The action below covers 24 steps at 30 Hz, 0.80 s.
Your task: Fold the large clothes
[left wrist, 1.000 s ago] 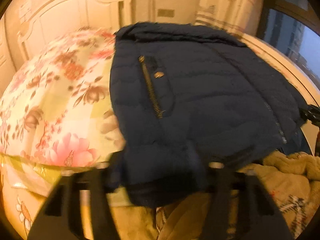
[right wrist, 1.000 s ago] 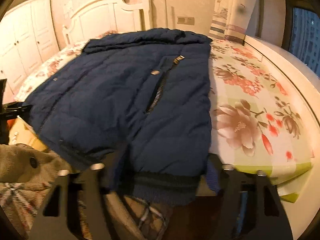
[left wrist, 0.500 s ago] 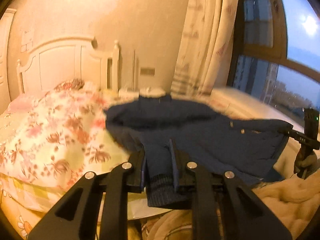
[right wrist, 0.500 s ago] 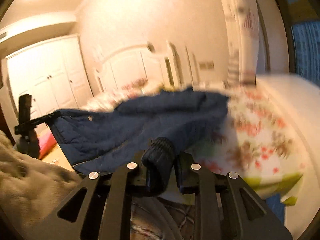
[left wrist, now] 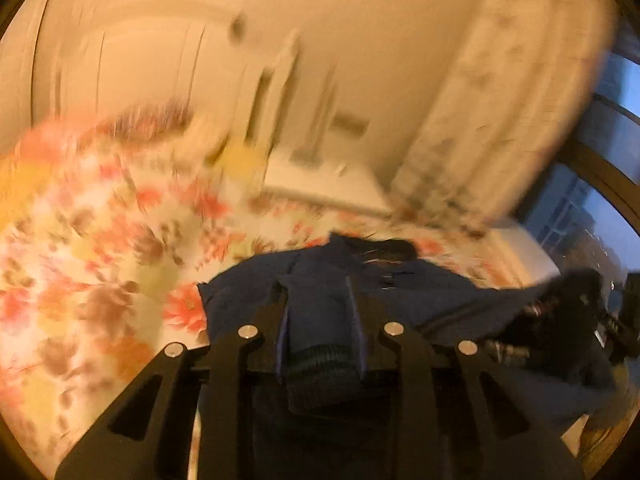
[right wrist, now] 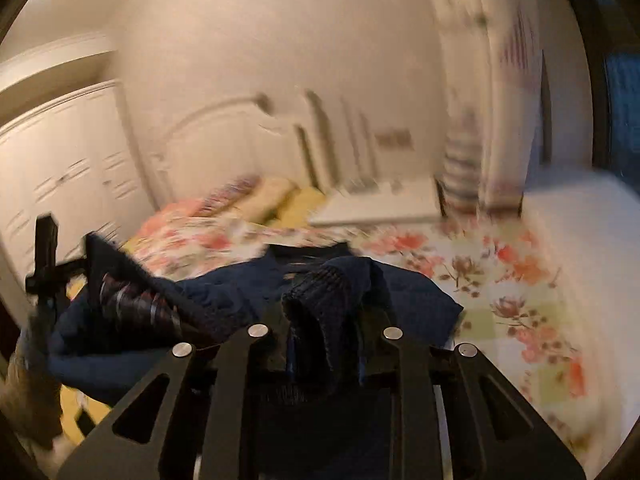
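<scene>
Above the floral bed (left wrist: 100,264), both grippers (left wrist: 320,316) (right wrist: 326,320) pinch the navy jacket's (right wrist: 224,292) ribbed hem, at six o'clock of each view, probably to fold it toward the collar.

A home bedroom is being shown. A bed (right wrist: 500,280) is being covered by a floral sheet (left wrist: 80,264), with pillows (right wrist: 256,196) lying at its head against a white carved headboard (right wrist: 224,140). White wardrobe doors (right wrist: 60,160) are being seen along the wall on the left of the right wrist view. A patterned curtain (left wrist: 500,112) is hanging beside a dark-framed window (left wrist: 592,200), through which blurred buildings are being glimpsed.
</scene>
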Available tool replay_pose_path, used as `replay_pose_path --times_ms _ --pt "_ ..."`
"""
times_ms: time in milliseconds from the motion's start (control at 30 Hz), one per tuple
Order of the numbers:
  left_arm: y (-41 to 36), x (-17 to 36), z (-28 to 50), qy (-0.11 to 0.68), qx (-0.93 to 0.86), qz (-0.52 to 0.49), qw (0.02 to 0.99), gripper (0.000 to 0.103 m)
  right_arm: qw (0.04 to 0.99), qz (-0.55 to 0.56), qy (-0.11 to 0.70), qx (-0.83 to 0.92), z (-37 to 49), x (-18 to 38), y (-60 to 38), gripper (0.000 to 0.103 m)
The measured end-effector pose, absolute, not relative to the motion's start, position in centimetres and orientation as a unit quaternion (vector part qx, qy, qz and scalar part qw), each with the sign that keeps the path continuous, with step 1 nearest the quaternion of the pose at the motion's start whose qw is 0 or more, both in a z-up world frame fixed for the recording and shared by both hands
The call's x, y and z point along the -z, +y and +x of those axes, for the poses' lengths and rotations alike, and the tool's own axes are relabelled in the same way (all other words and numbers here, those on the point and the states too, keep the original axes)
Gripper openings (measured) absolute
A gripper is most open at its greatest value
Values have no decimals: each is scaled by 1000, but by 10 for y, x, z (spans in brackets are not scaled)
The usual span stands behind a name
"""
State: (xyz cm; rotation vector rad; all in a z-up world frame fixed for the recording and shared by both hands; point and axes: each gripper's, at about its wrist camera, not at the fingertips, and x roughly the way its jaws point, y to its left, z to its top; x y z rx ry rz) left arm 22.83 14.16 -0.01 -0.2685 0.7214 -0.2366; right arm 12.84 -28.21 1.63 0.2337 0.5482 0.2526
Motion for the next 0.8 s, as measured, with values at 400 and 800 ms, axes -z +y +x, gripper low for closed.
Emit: replay_pose_path --times_ms 400,800 --pt "191 80 363 430 14 -79 899 66 883 204 415 -86 294 93 -358 95" --pt "147 104 349 461 207 -26 862 85 877 87 441 -168 291 112 -310 95"
